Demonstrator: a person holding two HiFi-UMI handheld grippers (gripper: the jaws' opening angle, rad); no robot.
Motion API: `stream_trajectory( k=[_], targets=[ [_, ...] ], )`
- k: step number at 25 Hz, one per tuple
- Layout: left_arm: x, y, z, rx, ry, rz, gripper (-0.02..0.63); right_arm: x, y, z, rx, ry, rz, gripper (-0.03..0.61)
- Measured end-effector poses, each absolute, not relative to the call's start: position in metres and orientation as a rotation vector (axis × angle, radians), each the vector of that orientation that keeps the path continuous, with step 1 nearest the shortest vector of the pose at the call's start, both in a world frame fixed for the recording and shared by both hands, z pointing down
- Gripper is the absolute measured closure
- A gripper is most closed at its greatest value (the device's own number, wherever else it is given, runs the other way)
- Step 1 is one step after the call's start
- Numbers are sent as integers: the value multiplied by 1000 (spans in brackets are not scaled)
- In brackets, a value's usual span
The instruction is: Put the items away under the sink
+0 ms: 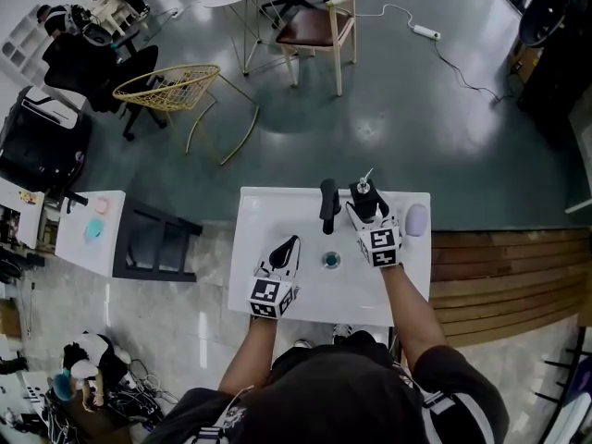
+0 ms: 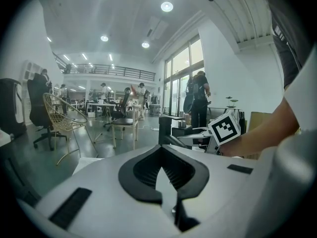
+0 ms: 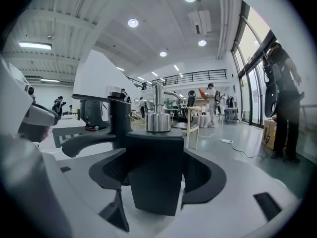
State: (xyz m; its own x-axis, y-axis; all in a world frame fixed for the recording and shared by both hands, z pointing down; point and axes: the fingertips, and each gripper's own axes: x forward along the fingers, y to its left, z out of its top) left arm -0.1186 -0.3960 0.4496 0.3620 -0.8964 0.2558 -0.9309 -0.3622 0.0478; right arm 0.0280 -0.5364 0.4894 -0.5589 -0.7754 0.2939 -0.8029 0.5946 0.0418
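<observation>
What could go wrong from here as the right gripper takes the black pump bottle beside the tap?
1. The right gripper clasps the pump bottle by its body; with its metal pump on top, it might tilt or slip when lifted.
2. The tap stands close beside it; a sideways swing could knock it.
3. The pale purple item on its other side could get nudged away.

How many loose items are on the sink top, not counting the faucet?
2. A black pump bottle stands between the right gripper's jaws. A pale purple oval item lies just to its right. Smaller ones may be hidden.
</observation>
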Motion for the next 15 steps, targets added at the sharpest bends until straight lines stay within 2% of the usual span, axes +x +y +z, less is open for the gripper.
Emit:
stream_trajectory(
  k=[15],
  targets=[
    [-128,-381,449,2432,-1663,259,615,34,-502,443,1432,-2606,54,250]
  ],
)
